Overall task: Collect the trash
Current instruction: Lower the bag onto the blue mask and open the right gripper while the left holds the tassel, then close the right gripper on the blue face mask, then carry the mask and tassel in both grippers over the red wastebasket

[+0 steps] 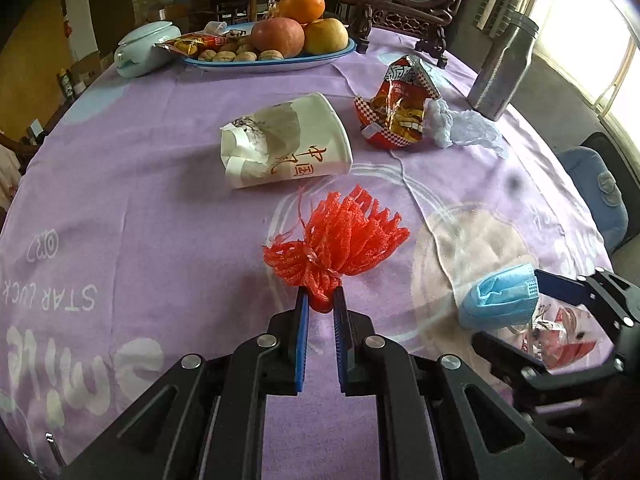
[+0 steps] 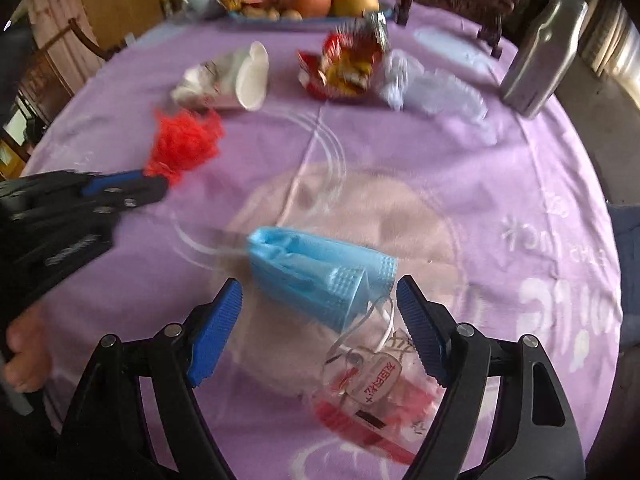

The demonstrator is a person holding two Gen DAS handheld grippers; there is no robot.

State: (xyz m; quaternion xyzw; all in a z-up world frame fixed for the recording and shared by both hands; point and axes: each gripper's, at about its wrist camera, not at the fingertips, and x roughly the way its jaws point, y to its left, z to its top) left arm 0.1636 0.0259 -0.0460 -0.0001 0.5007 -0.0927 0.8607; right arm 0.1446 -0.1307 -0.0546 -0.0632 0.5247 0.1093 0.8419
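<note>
My left gripper [image 1: 320,300] is shut on the knotted end of a red foam net [image 1: 344,236], which fans out on the purple tablecloth [image 1: 160,220]. To its right, my right gripper [image 2: 320,292] stands open over a folded blue face mask [image 2: 320,272], its pads on either side and not touching it. A clear wrapper with red print [image 2: 372,392] lies under the mask's ear loops. Further back lie a crushed paper cup [image 1: 280,144], a red snack bag [image 1: 400,108] and crumpled pale plastic [image 1: 464,124].
A blue-rimmed plate [image 1: 320,58] of fruit and walnuts stands at the far edge beside a pale lidded bowl [image 1: 144,48]. A metal bottle [image 1: 500,68] is at the back right, with a carved wooden stand [image 1: 400,12] behind. A blue chair cushion [image 1: 600,196] sits off the right edge.
</note>
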